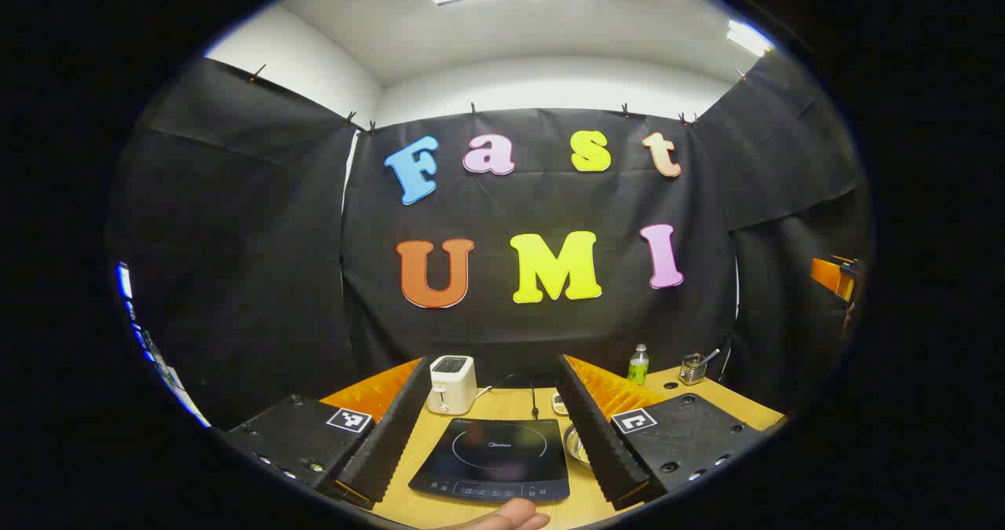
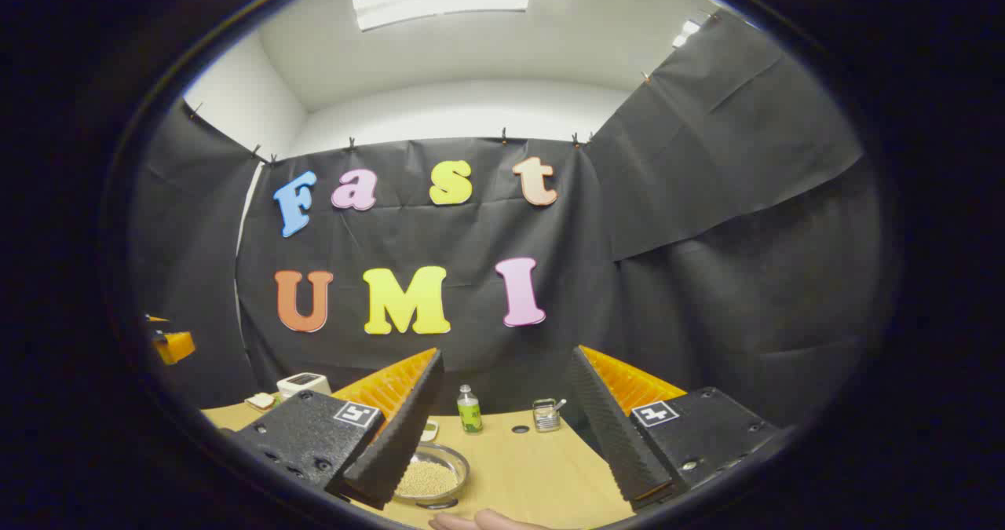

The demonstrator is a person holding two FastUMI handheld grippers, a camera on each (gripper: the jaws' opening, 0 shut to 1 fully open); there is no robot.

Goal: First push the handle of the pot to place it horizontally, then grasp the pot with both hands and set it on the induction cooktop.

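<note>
In the left gripper view, the left hand-held gripper has its fingers spread wide with nothing between them, and a fingertip of a hand shows at the near edge. Just beyond, between the fingers, the flat black glass induction cooktop lies on the pale wooden desk with no pot on it. The pot cannot be seen from here, so its handle's direction cannot be told.

As a judgement, a metal pot is stiff, smooth and fairly heavy; pushing near the handle's end should turn it easily, and opposite sides of the rim suit a two-handed lift.

Farther back stand a white toaster, a green bottle and a small metal cup.

The right gripper view adds the right hand-held gripper, equally wide and empty, and a shallow glass dish of pale grains.
</note>
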